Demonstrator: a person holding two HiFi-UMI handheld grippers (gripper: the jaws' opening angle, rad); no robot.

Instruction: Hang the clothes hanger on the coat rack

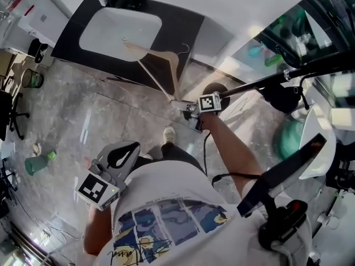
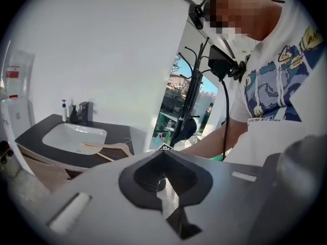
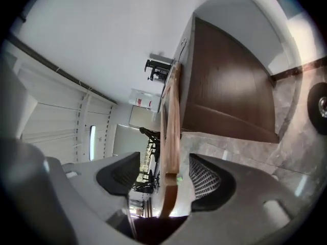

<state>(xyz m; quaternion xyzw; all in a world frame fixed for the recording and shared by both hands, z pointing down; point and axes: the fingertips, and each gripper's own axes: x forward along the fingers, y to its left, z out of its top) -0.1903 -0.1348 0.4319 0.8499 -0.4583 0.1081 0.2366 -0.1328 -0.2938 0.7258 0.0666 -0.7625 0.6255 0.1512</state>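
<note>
1 wooden hanger (image 1: 161, 65) lies partly on the dark sink worktop (image 1: 72, 32). 1 end sticks past the edge, btwn the right gripper (image 1: 180, 105) jaws, which stand wide w/ pads off it. Left gripper (image 1: 125, 151), by the person's torso: jaws together, empty. 1 black coat rack (image 1: 266, 82) at right.

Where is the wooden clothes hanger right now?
The hanger lies on the dark counter at the head view's upper centre, partly over the white basin, its near end inside the open right claw.
</note>
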